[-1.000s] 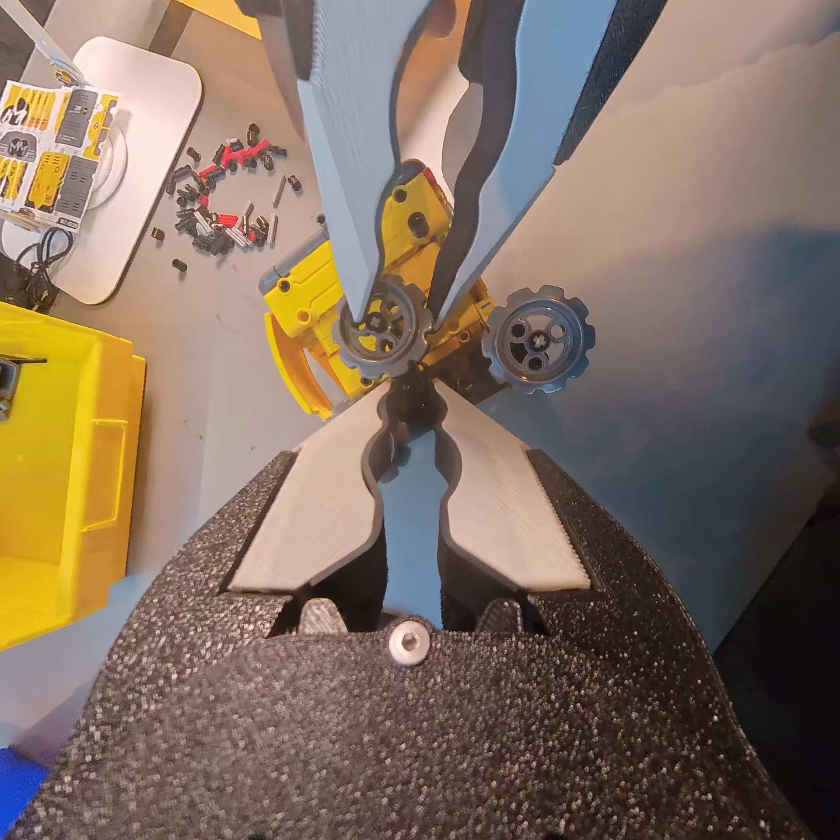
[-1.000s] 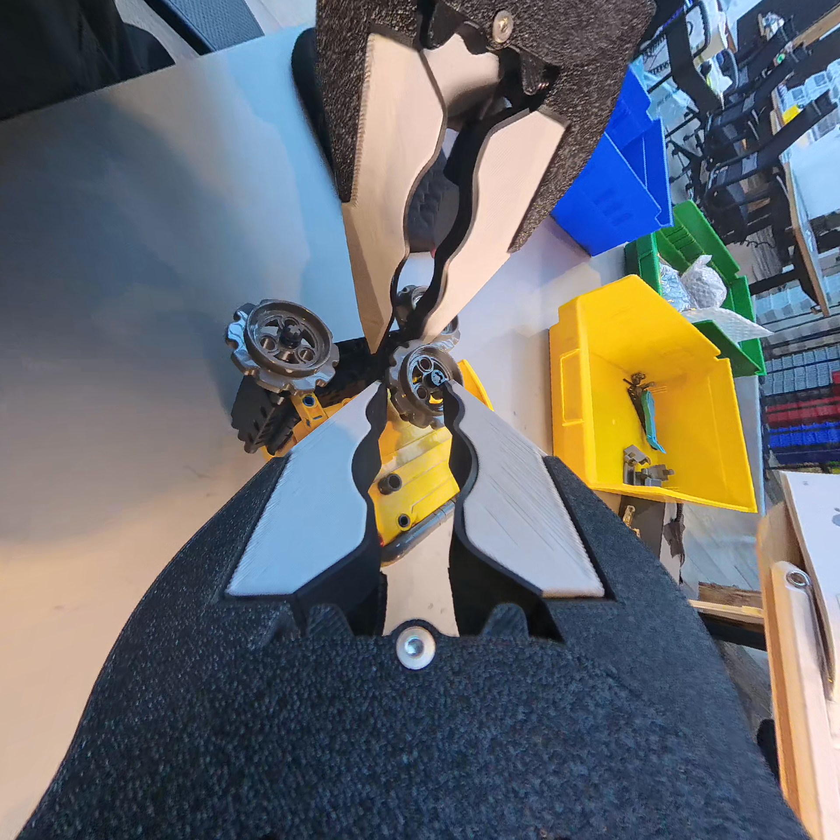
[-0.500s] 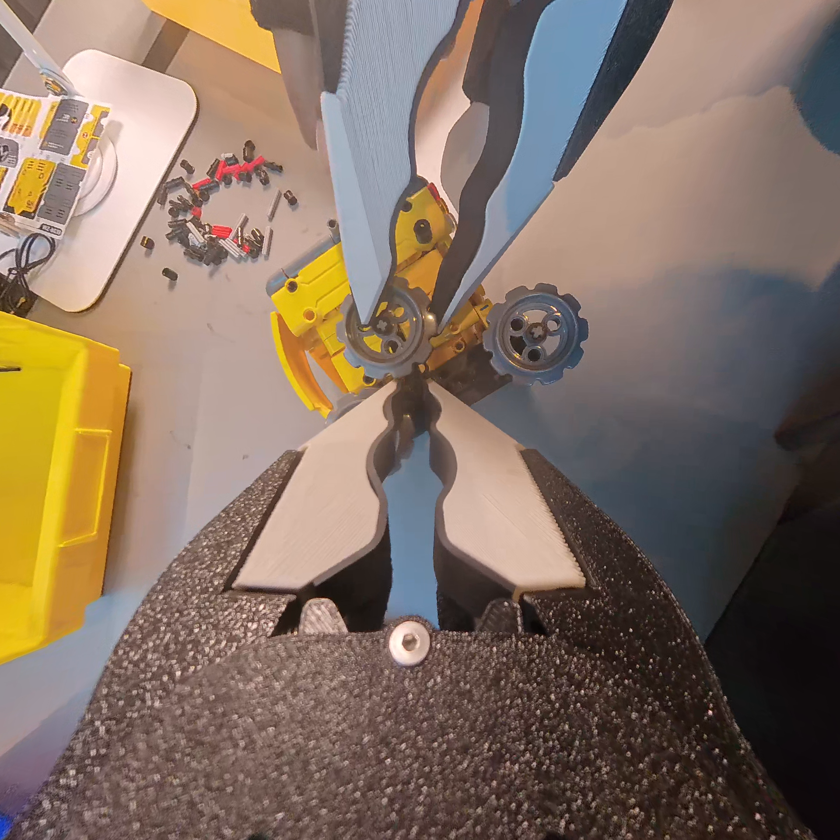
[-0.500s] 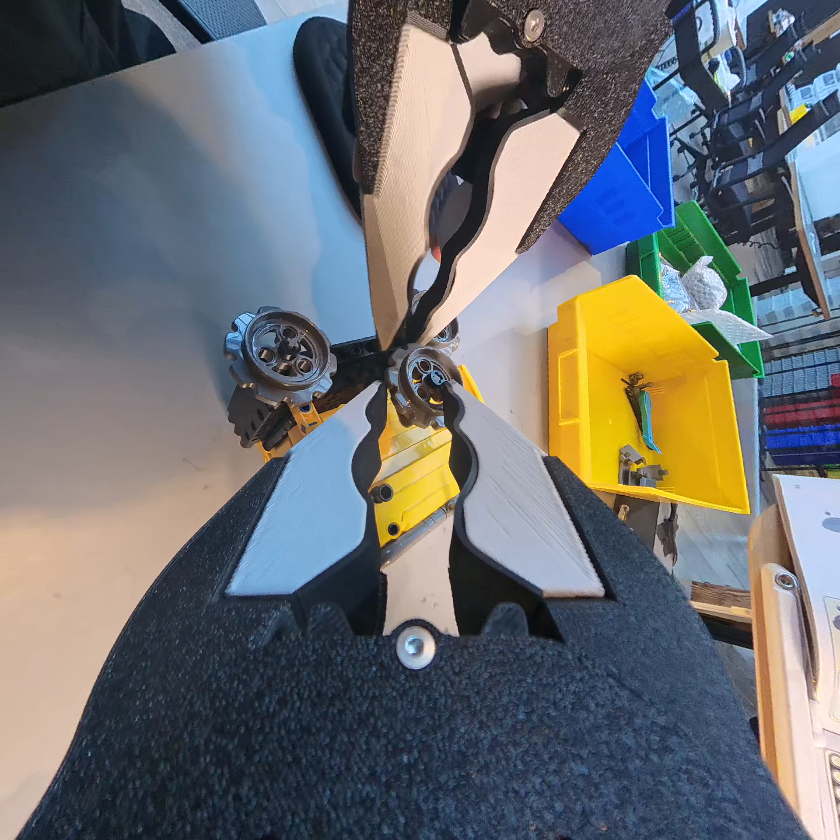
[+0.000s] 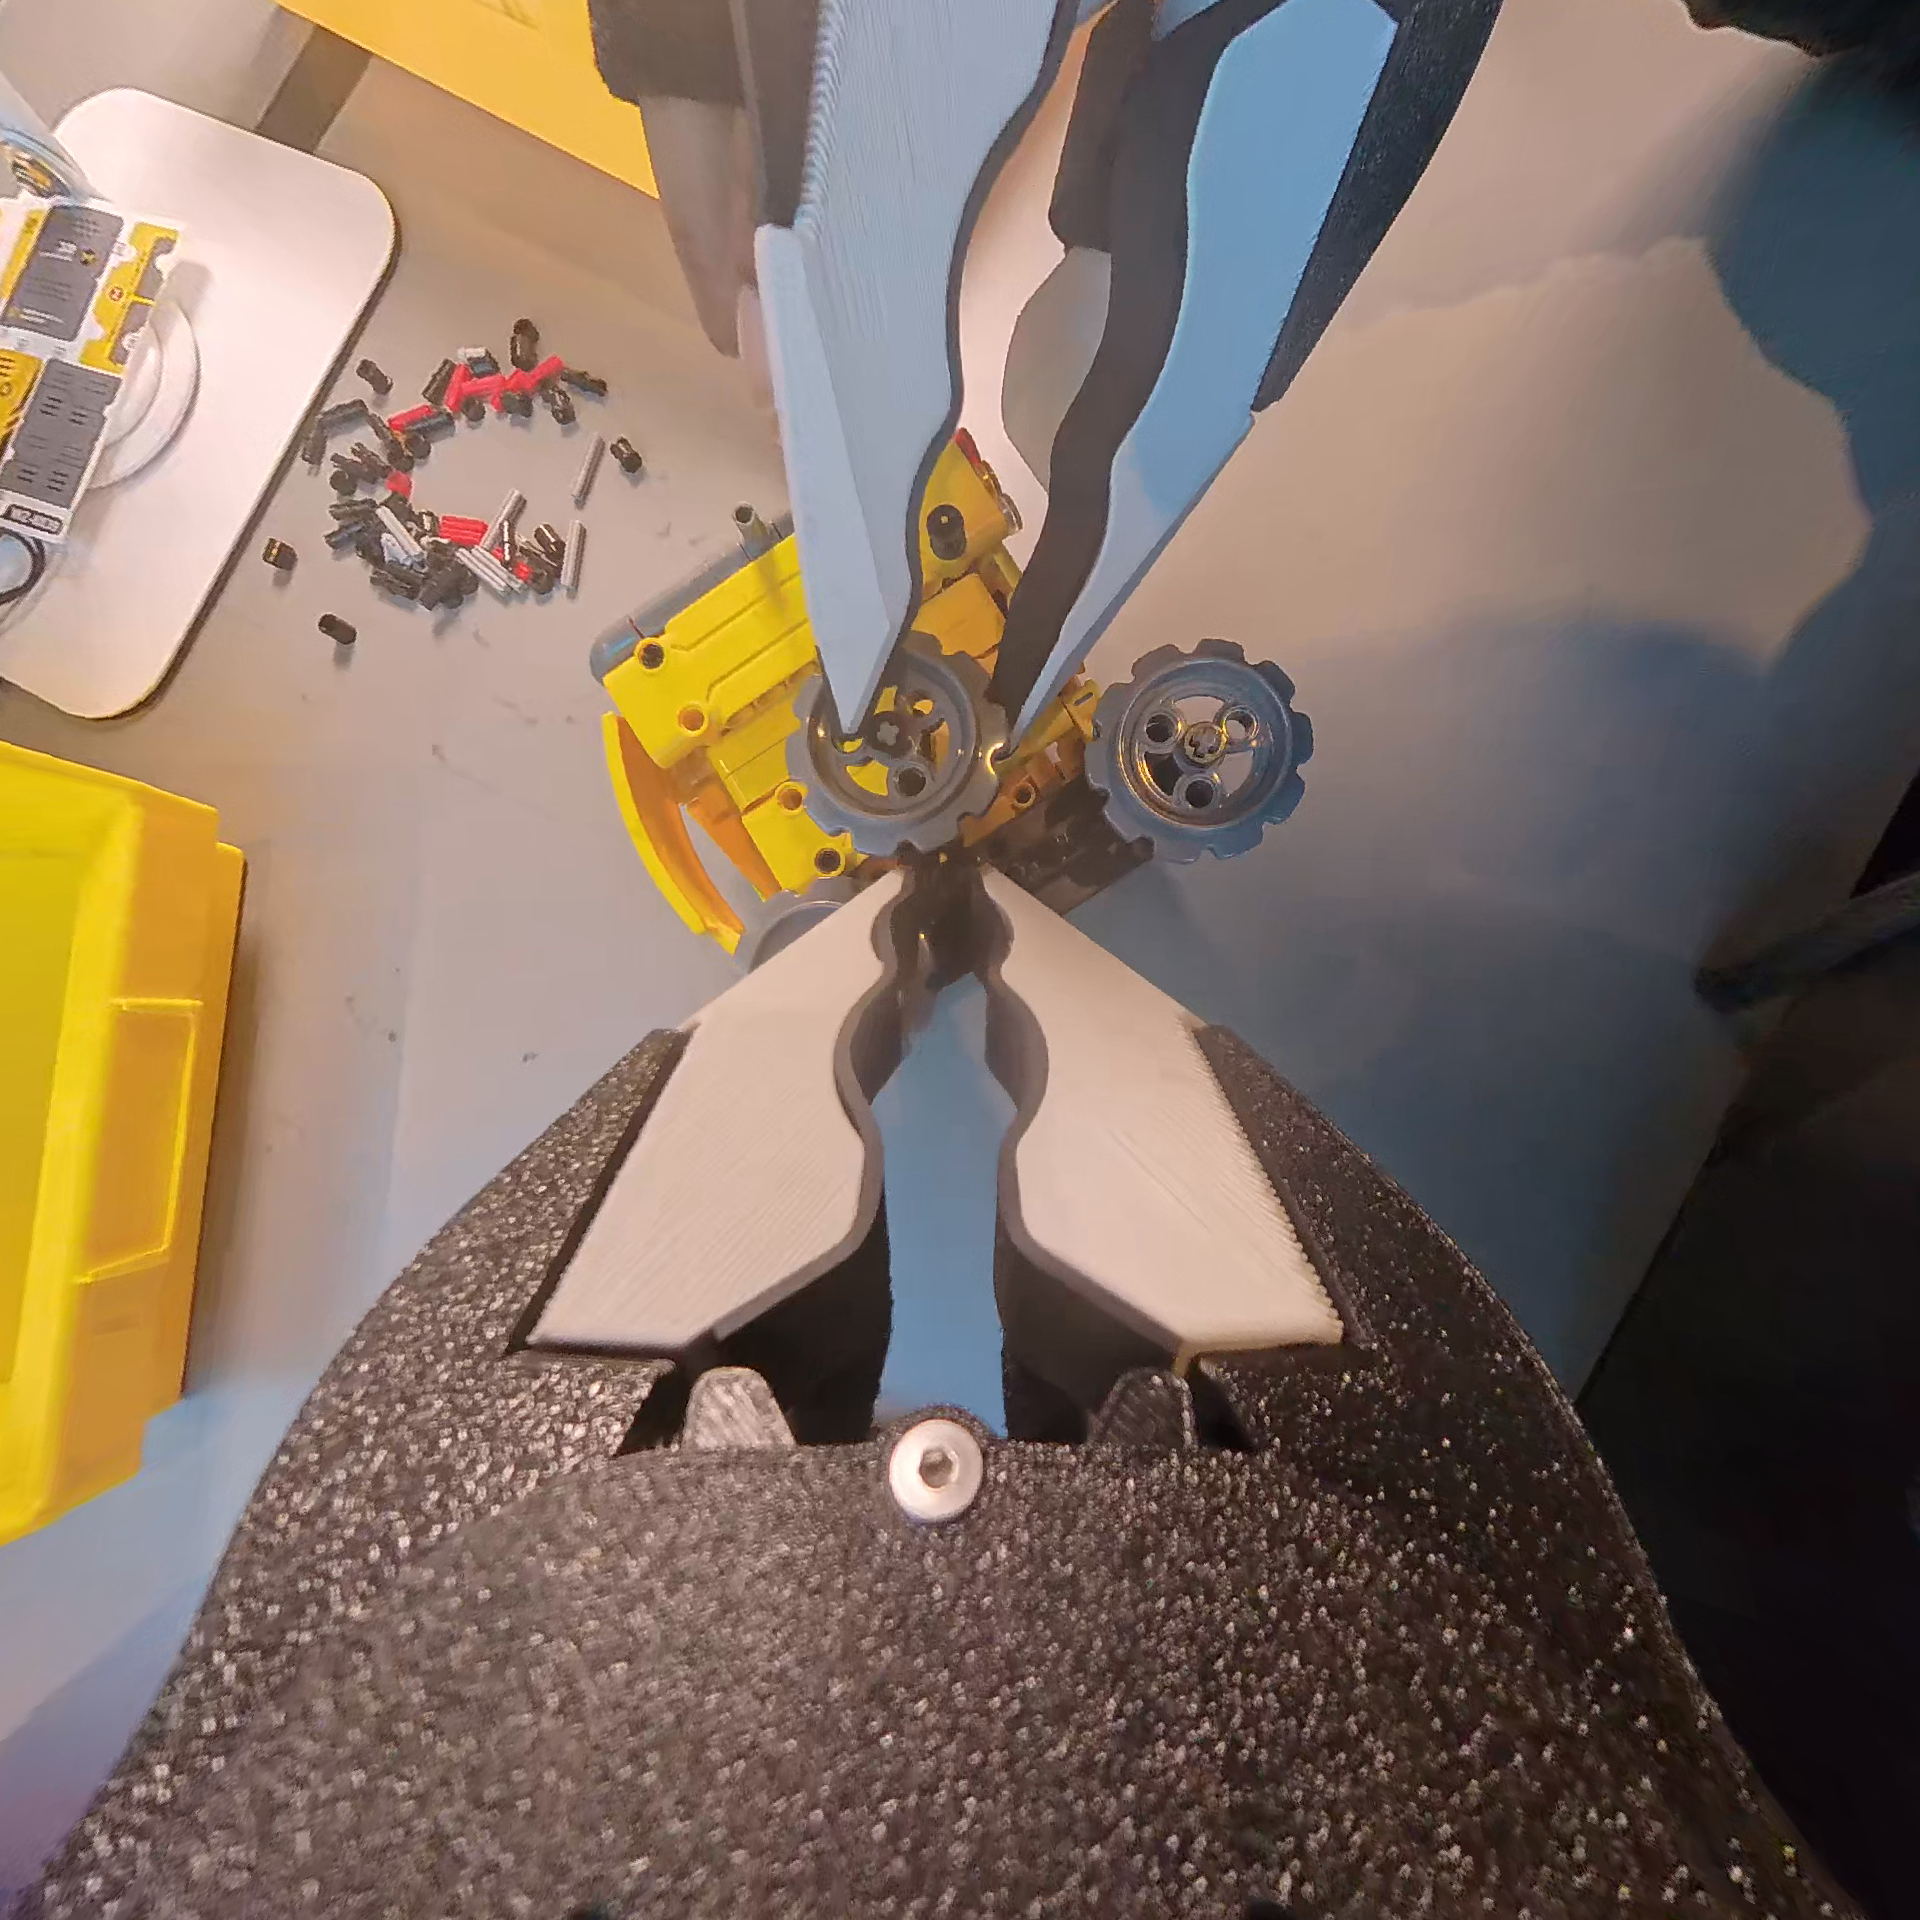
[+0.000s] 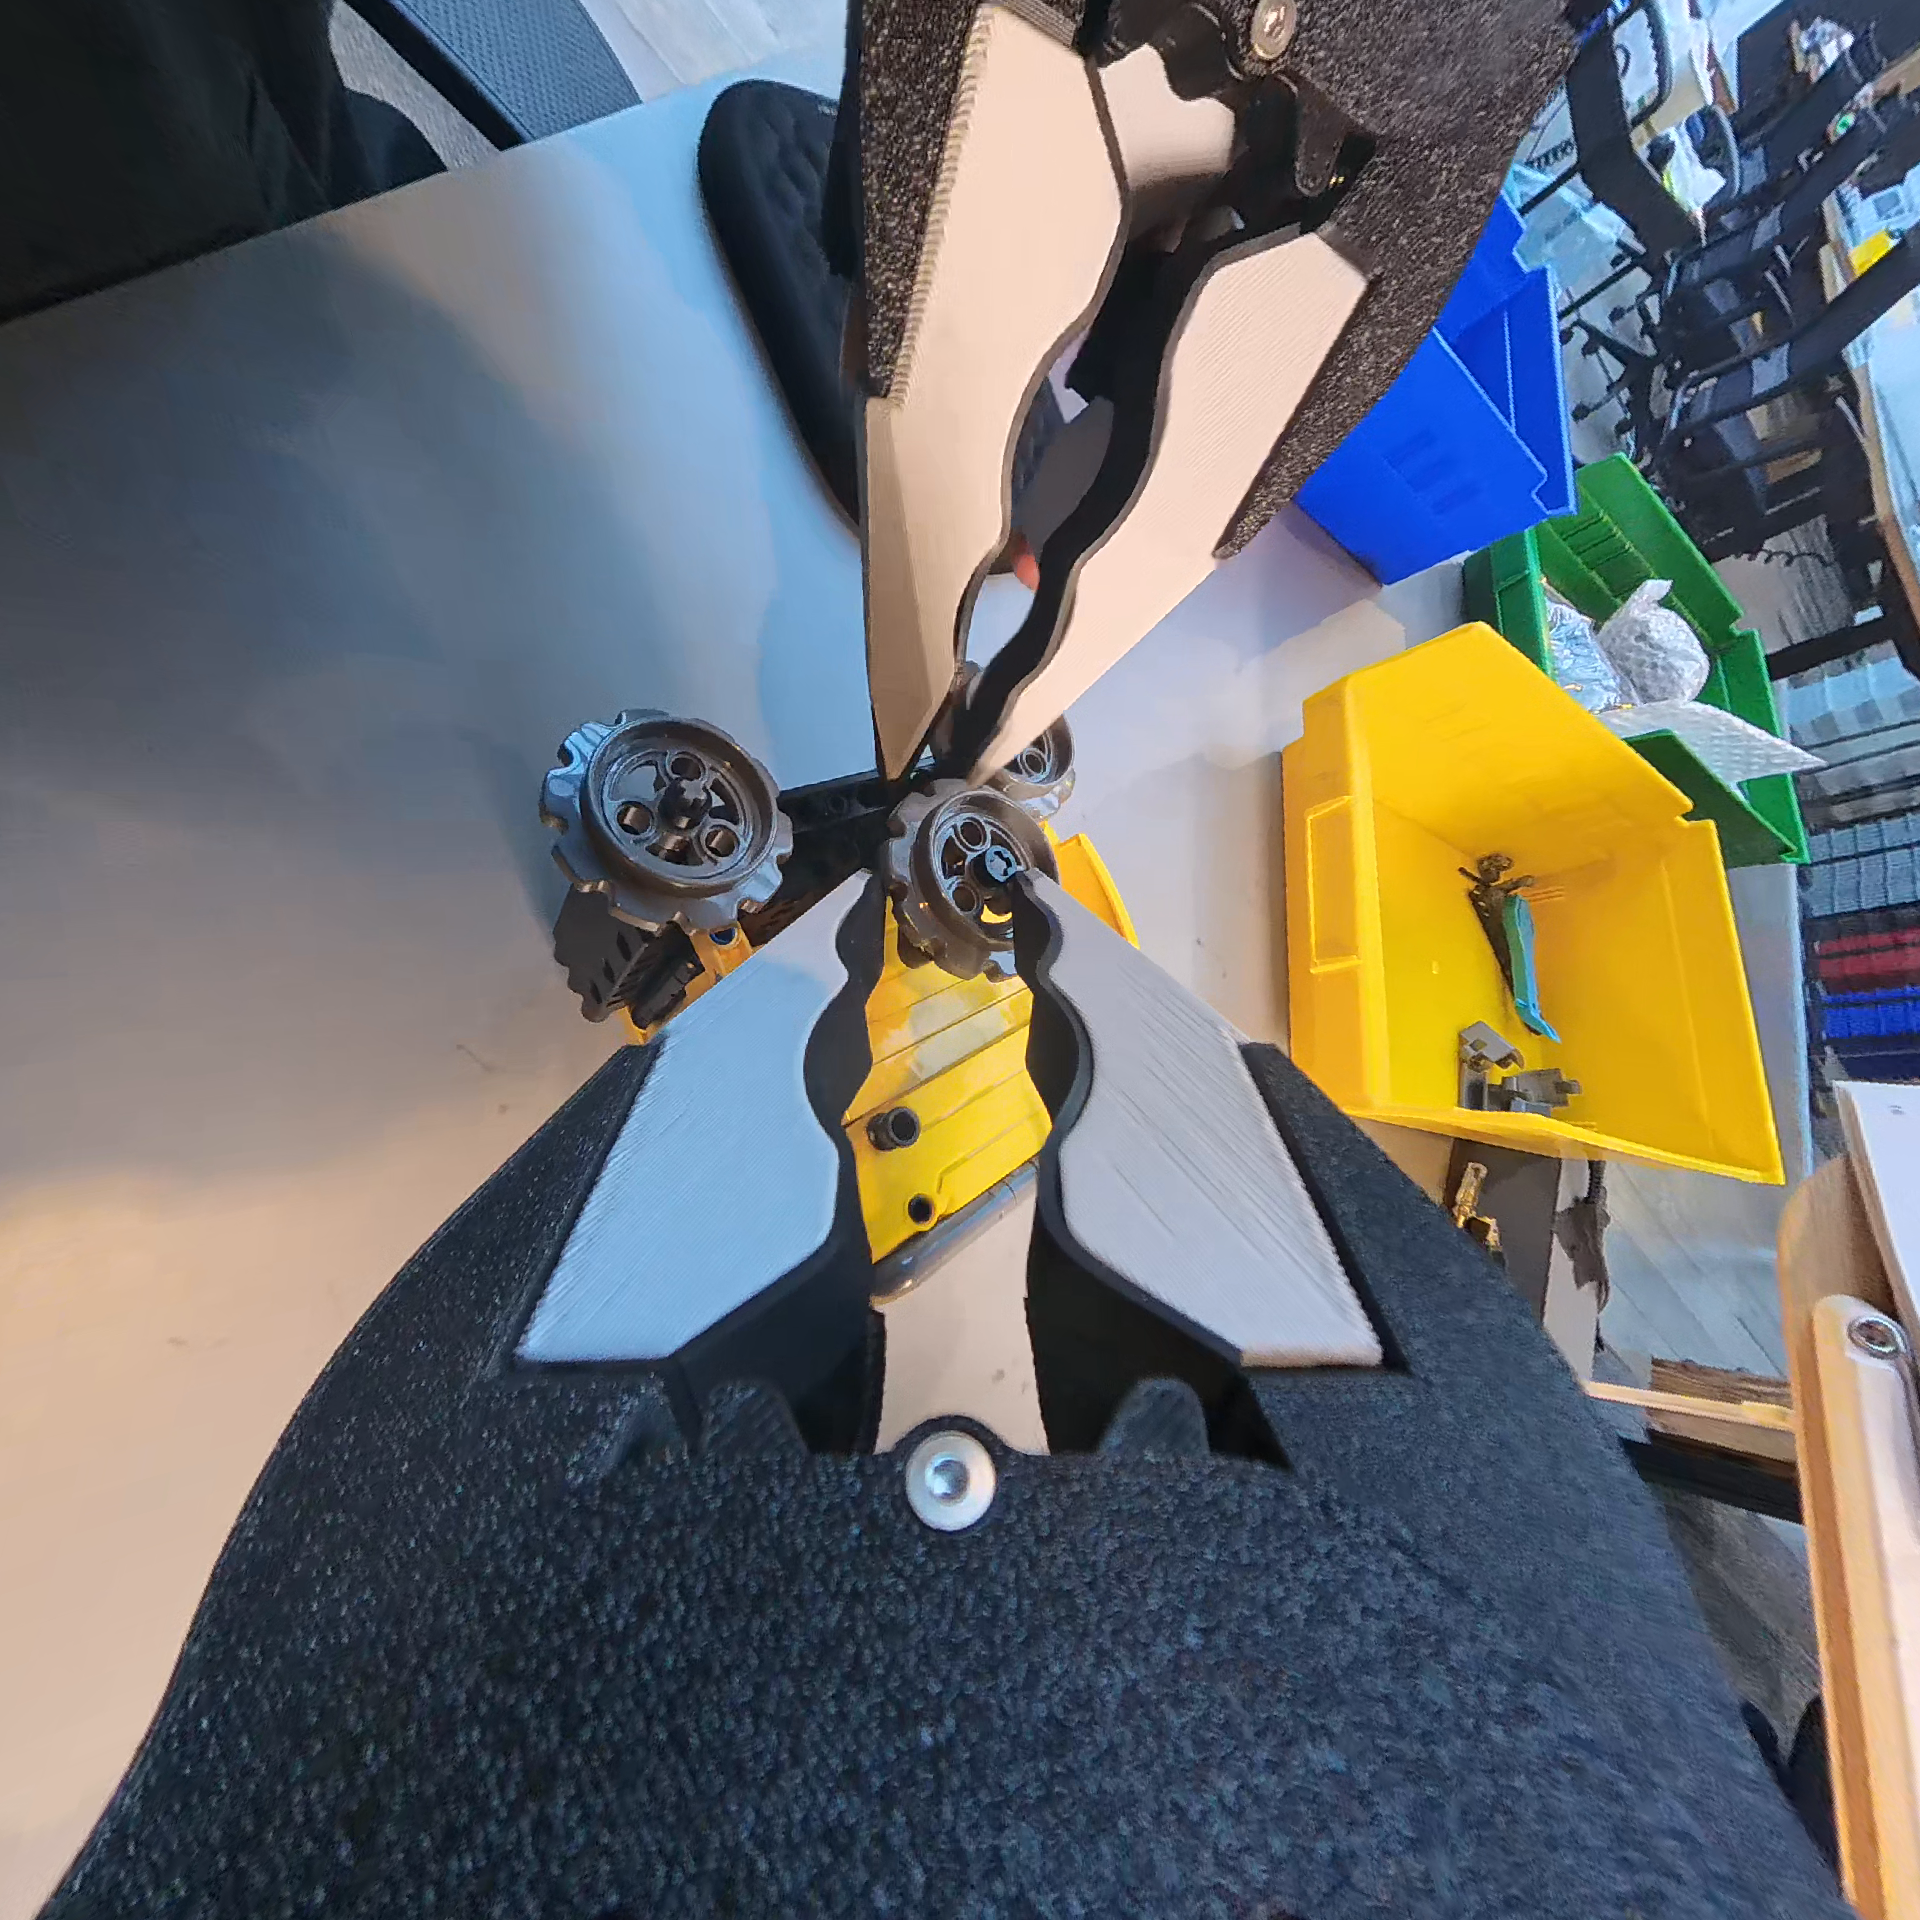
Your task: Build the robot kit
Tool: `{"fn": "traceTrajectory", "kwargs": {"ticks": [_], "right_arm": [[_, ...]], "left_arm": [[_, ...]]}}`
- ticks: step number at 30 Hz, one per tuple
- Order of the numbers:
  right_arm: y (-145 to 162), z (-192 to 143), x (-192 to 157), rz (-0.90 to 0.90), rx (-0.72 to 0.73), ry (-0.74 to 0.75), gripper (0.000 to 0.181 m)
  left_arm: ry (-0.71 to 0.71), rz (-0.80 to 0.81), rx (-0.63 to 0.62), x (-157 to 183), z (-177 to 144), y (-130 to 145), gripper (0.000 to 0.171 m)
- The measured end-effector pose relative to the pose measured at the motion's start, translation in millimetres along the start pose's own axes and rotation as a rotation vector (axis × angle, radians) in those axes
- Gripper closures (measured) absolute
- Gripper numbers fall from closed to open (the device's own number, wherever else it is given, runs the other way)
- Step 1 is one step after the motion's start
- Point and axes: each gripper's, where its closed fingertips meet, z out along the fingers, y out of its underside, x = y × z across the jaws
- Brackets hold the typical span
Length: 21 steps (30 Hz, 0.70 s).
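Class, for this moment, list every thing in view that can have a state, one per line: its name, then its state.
Left gripper: shut on the black part of the model.
Right gripper: closed on the near wheel.
Yellow and black toy brick vehicle model: lying on the grey table, held from both ends.
Near grey toothed wheel: mounted, gripped.
Far grey toothed wheel: mounted, free.
Yellow plastic bin: open, few parts inside.
Small black, red and grey pins: loose, scattered.

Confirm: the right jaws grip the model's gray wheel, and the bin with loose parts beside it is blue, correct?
Not quite. The bin holding the loose parts is yellow, as the right wrist view shows; the blue one sits farther back. The right gripper does grip the wheel.
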Motion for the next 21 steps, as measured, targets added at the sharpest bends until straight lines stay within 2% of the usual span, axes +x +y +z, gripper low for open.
{"fn": "traceTrajectory", "kwargs": {"ticks": [15, 18, 21], "right_arm": [[-13.8, -11.2, -4.6, 0.059, 0.134, -0.059, 0.157], [-21.1, -17.3, -3.4, 0.093, 0.198, -0.071, 0.158], [-27.3, -25.1, 2.5, 0.124, 0.253, -0.061, 0.158]], "left_arm": [[0.017, 0.064, -0.007, 0.3, 5.8, -1.3, 0.147], [0.029, 0.074, 0.017, -1.8, 5.9, -2.5, 0.14], [0.092, 0.073, 0.095, 3.2, 3.6, -10.7, 0.134]]}}
